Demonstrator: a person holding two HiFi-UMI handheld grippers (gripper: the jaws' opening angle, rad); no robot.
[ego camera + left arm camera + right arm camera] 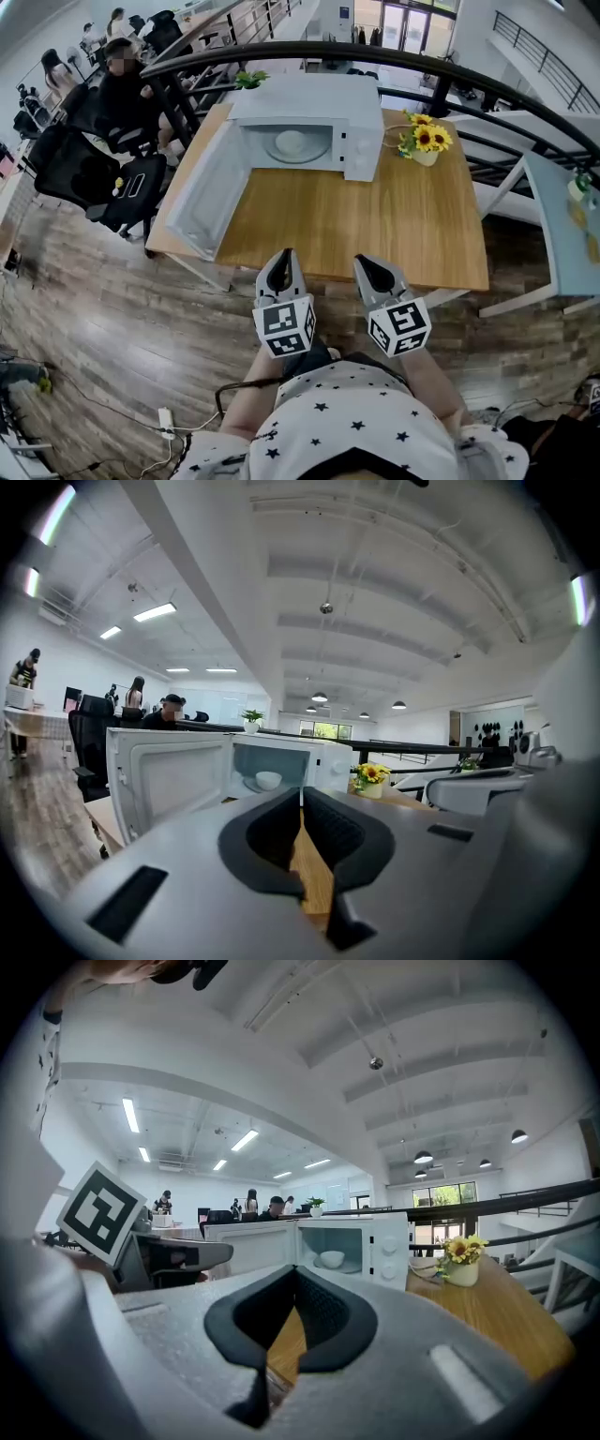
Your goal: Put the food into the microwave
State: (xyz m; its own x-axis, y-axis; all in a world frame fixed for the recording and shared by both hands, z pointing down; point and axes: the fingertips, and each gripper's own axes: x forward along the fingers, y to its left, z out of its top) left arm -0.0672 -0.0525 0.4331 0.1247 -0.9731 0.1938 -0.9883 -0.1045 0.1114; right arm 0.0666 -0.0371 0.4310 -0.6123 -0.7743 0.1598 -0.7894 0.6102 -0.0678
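Note:
A white microwave (309, 105) stands at the far side of the wooden table (394, 225). Its door (208, 192) hangs wide open to the left. Inside, on the turntable, sits a white bowl (292, 142), also seen in the left gripper view as the bowl (268, 780) and in the right gripper view as the bowl (331, 1259). My left gripper (284, 253) and right gripper (364, 260) hover side by side over the table's near edge, well short of the microwave. Both point toward it. The left gripper (301, 799) is shut and empty, and so is the right gripper (295, 1274).
A vase of sunflowers (424, 141) stands on the table right of the microwave. A black curved railing (487, 89) runs behind the table. Office chairs (84, 173) and seated people are at the far left, and a white table (562, 225) is at the right.

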